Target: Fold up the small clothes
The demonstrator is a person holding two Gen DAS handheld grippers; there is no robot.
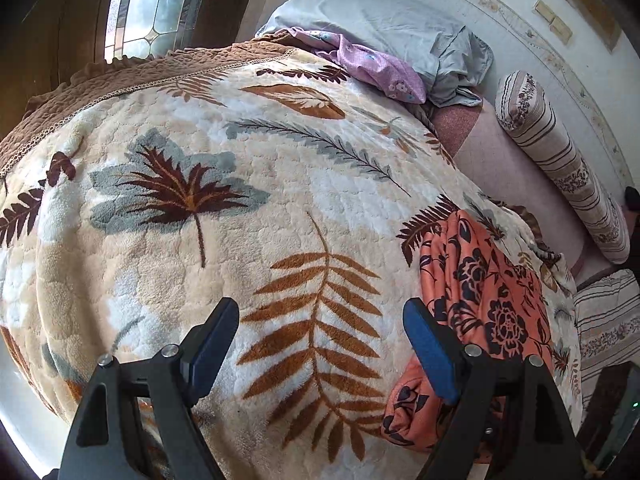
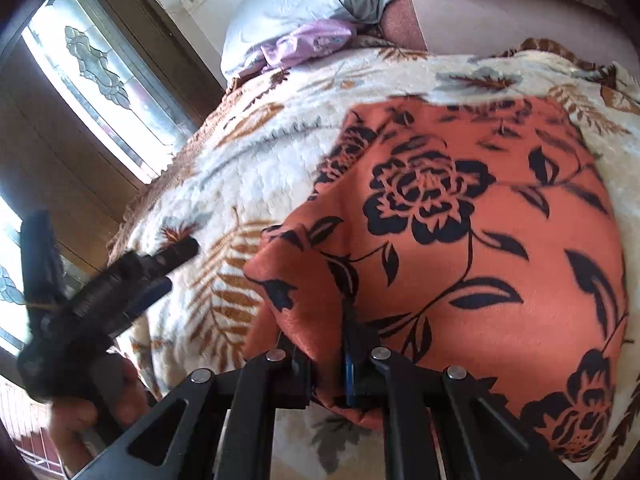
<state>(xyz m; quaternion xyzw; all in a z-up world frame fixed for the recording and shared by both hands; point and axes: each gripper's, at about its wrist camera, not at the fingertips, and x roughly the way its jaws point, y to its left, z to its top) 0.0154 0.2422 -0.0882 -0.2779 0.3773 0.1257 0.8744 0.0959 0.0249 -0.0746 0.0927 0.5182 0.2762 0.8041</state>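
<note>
An orange garment with black flowers lies spread on the leaf-patterned blanket. My right gripper is shut on the garment's near edge, where the cloth bunches between its fingers. In the left wrist view the same orange garment sits crumpled at the right, just beyond and beside the right-hand blue pad. My left gripper is open over bare blanket with nothing between its fingers. It also shows in the right wrist view as the left gripper, held in a hand off the garment's left side.
The fleece blanket covers a bed. At the bed's far end lie a grey pillow and a purple floral cloth. A striped bolster runs along the wall side. A leaded-glass window stands beyond the bed's brown quilted edge.
</note>
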